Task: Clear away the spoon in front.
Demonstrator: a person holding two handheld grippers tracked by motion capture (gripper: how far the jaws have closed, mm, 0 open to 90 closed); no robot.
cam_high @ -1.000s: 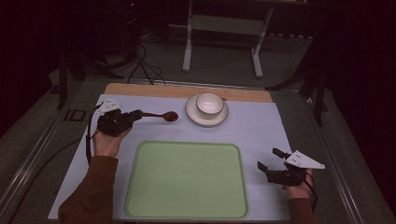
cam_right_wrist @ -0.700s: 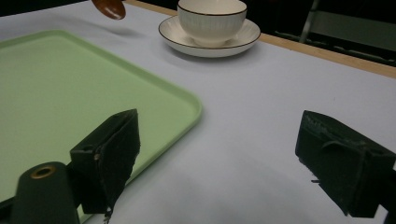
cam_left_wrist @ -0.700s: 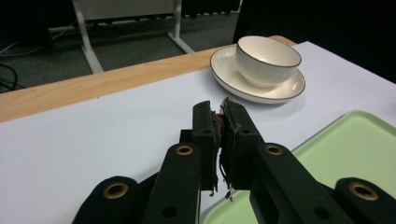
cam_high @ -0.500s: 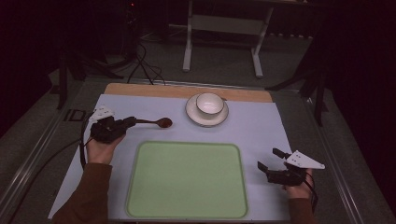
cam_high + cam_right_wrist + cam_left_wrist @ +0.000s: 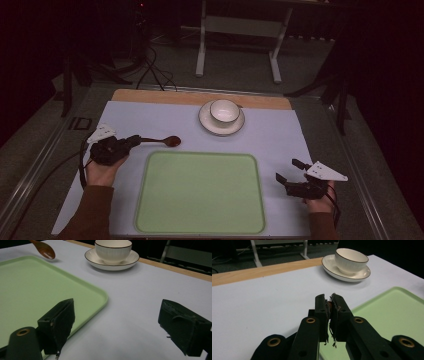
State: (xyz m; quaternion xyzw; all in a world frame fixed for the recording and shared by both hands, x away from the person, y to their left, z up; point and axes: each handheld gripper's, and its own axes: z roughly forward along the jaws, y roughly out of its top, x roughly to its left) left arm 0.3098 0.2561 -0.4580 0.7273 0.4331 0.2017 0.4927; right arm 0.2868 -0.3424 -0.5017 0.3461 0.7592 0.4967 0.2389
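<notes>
1. At the bottom of the high view we see our two forearms coming in; the right tongs (image 5: 289, 171) sit low at the lower right of the frame, resting over the pale sheet that covers the table (image 5: 280, 140), just right of the green tray (image 5: 200, 195).
2. In the right gripper view those right tongs (image 5: 115, 325) stand wide apart with nothing between them but bare sheet; the tray's rounded corner (image 5: 100, 296) lies just beside their left jaw.
3. The tray fills the lower middle of the high view, lying flat with nothing on it.
4. At the left of the high view, a little farther up, our left tongs (image 5: 134, 142) are clamped on the handle of the wooden spoon (image 5: 167, 141). Its bowl points toward the middle of the frame, just above the tray's upper left corner.
5. In the left gripper view the left tongs (image 5: 329, 307) are pressed together, with a brown sliver of the spoon's handle (image 5: 331, 305) pinched between them.
6. In the right gripper view the spoon's bowl (image 5: 46, 250) hangs over the tray's far edge at the upper left.
7. Farthest off, at the upper middle of the high view, a white cup (image 5: 223, 111) stands upright on its saucer (image 5: 206, 121), well apart from spoon and tray, near the wooden strip at the table's far edge.
</notes>
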